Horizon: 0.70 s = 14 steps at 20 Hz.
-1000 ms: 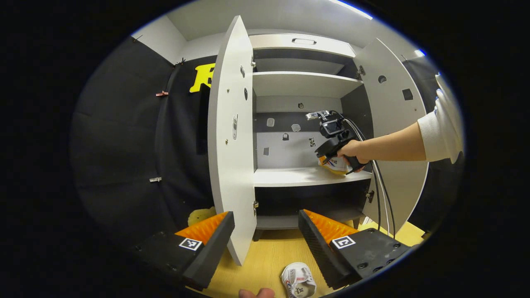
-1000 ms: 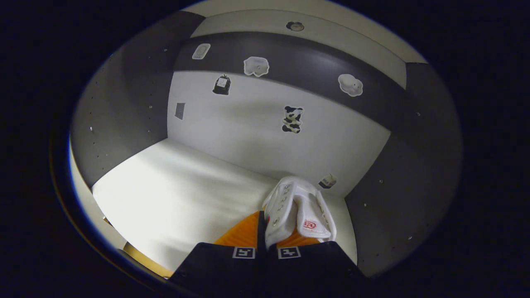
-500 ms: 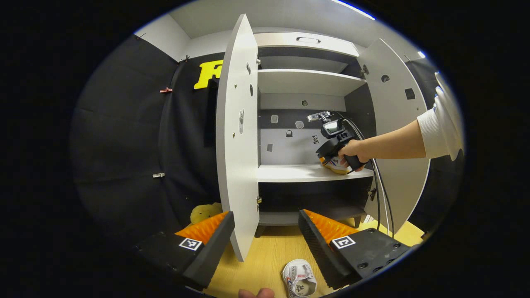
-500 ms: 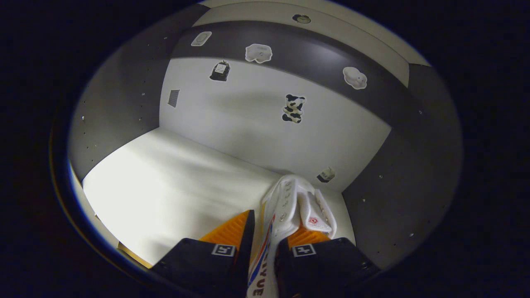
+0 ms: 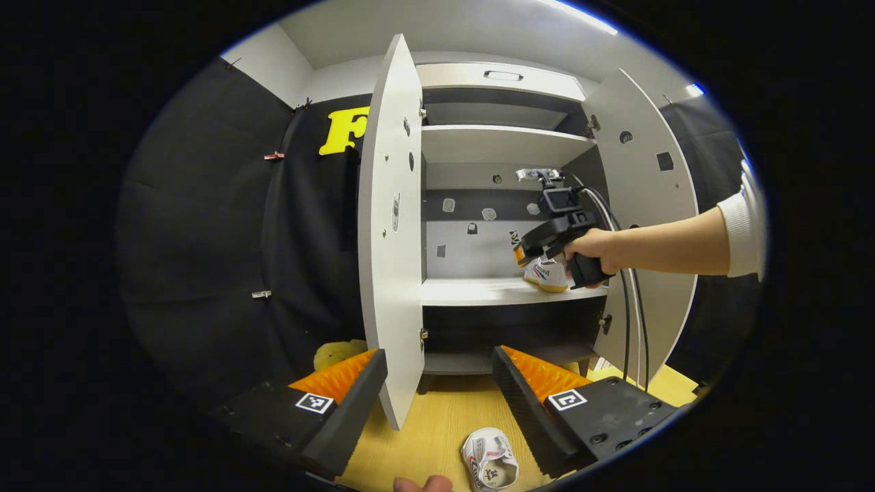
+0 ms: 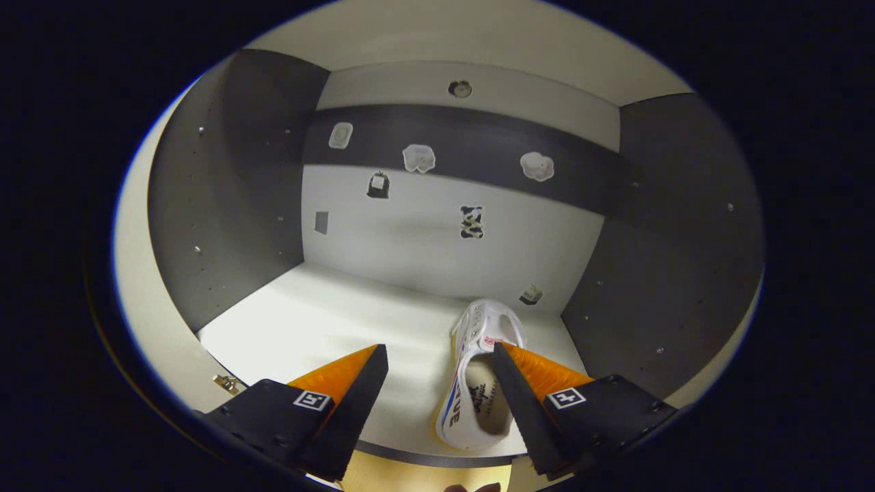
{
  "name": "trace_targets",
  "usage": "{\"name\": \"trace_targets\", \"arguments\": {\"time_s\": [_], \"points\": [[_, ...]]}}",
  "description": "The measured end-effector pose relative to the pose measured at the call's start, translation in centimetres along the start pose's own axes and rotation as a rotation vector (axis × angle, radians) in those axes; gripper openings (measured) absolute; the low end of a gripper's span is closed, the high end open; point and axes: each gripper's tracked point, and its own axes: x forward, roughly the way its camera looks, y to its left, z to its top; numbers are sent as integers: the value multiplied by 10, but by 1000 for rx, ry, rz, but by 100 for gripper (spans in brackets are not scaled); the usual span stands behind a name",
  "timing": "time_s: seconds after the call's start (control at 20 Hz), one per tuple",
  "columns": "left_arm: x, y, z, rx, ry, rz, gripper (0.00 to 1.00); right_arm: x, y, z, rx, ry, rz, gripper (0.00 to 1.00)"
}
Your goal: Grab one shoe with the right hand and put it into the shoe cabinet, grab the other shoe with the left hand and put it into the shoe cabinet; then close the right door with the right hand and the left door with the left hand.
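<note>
Sitting on the shelf [image 6: 307, 328] low in the frame, one shoe [image 6: 478, 383] lies free; the right hand-held gripper [image 6: 437, 383] gapes wide, holding nothing. The left hand-held gripper [image 5: 437, 389] hangs wide open and empty above the other shoe [image 5: 491, 466] on the floor [image 5: 437, 430], ready to grab.

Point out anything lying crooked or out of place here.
One shoe lies alone on the floor before the open cabinet. The other shoe sits on the shelf, heel at its front edge. Nothing else looks odd.

My right gripper [image 6: 437, 355] jaws spread wide, arm [image 5: 663, 242] extended level; left gripper [image 5: 437, 359] jaws likewise apart, held low.
</note>
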Motion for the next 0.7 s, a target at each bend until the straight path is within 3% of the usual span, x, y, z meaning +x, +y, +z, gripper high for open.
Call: {"name": "trace_targets", "arguments": {"time_s": [0.4,0.7], "points": [[-11,-8,-51,-39,37,-30,98,-164,22,13,68,-255,76,98],[-26,-29,-155,-13,207,-76,98,-258,24,-14,75,-316,114,98]]}}
